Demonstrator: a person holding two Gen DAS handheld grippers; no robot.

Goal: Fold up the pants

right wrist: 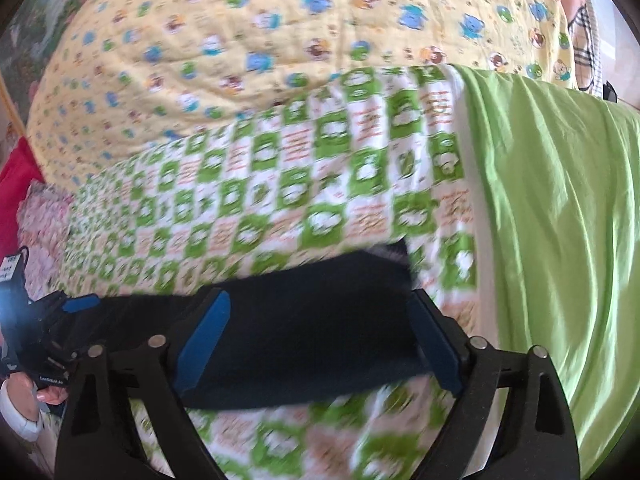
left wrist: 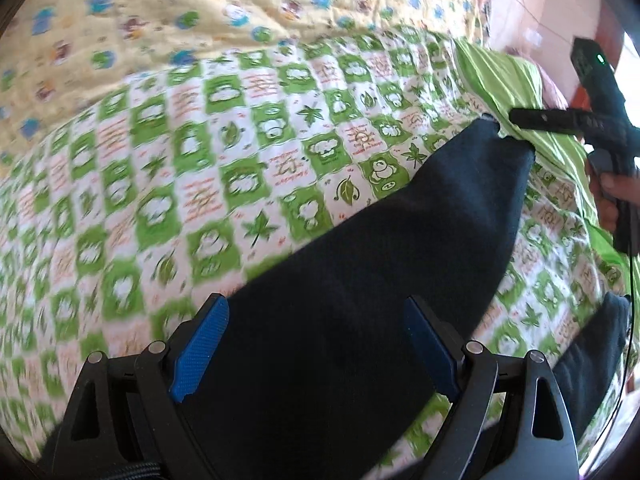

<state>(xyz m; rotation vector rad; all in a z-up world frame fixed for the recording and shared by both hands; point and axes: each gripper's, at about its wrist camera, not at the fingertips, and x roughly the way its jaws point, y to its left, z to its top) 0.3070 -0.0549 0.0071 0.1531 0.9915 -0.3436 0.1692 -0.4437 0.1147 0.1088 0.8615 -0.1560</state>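
pants (left wrist: 360, 300) | dark, soft, limp, lie on the green checked quilt (left wrist: 200, 160) | left gripper (left wrist: 316, 352) jaws apart over pants, not pressing | right gripper (right wrist: 320, 344) also apart above the hem end | better grasp: hem corners | left view alone shows second leg (left wrist: 592, 356); right view shows green sheet (right wrist: 560, 220)

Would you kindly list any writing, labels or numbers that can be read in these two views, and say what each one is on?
Nothing here can be read for certain.
Orange script on the white squares of the checked quilt: too blurred and distorted to read.
White label on the left claw's body: dark characters, too small to read.
Small white print lower on that body, near the hand: blurred; not legible.
Pants: no writing visible.
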